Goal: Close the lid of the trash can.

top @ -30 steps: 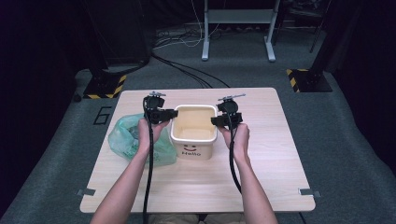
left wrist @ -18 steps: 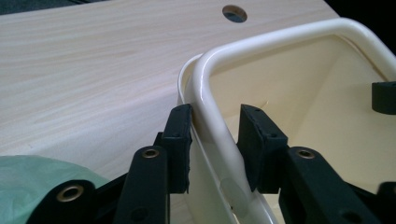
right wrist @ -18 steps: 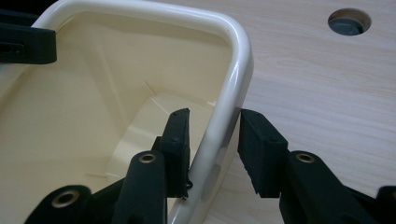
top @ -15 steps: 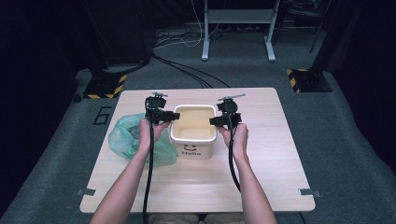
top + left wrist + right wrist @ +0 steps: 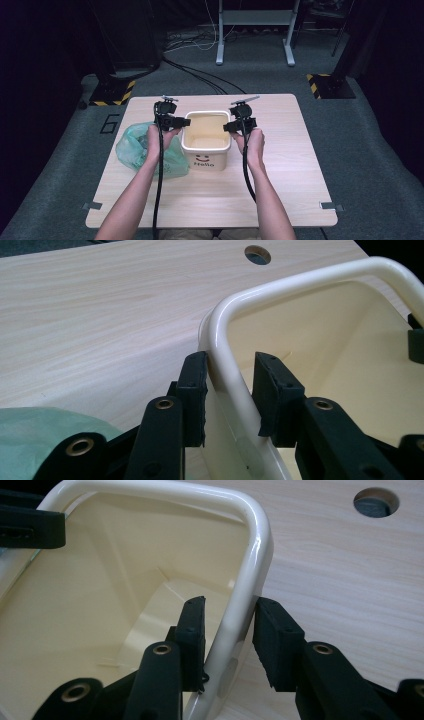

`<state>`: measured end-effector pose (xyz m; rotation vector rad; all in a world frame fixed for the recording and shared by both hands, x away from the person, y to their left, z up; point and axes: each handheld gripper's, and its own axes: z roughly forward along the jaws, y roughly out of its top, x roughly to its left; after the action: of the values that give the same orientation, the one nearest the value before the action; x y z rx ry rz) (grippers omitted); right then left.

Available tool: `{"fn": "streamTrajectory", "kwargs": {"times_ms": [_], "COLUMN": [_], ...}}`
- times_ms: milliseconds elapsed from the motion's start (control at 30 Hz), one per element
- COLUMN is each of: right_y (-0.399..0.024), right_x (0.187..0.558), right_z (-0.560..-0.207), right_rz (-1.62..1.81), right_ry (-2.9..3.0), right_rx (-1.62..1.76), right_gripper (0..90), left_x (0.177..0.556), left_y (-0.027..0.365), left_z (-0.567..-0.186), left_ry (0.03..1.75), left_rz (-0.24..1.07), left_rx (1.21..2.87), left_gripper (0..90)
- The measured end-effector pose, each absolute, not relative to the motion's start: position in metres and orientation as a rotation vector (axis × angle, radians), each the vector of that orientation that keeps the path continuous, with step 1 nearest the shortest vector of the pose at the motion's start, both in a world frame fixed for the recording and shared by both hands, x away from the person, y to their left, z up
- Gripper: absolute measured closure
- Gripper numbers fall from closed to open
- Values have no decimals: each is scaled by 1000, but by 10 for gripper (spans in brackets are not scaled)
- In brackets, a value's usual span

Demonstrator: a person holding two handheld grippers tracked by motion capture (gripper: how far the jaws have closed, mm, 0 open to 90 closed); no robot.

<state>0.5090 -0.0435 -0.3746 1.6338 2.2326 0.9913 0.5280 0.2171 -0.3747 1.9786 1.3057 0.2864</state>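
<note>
a cream plastic bin with a rounded rim (image 5: 206, 142) stands mid-table on the pale wooden table (image 5: 280, 170), a crumpled green plastic bag (image 5: 131, 148) beside it. the left gripper (image 5: 230, 390) and right gripper (image 5: 229, 640) straddle opposite walls, jaws narrowed around the rim but not clamped, likely steadying the bin for lining.

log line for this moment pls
left gripper: jaws just closing astride bin left rim, gap remains | right gripper: astride right rim | green bag: beside bin
</note>
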Motion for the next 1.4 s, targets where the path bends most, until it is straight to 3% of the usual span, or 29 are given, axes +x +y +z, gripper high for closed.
{"fn": "streamTrajectory", "kwargs": {"times_ms": [400,600,1400], "right_y": [-44,-41,-52], "right_x": [511,514,530], "right_z": [-380,-384,-399], "right_rz": [1014,994,1074], "right_ry": [2230,2260,2257], "right_rx": [1662,1663,1588], "right_gripper": [646,633,620], "left_x": [533,540,541], "left_y": [214,222,216], "left_z": [-375,-385,-390], "left_ry": [1316,1336,1275], "left_rz": [308,227,266], "left_rx": [2008,1987,1993], "left_gripper": [679,689,655]}}
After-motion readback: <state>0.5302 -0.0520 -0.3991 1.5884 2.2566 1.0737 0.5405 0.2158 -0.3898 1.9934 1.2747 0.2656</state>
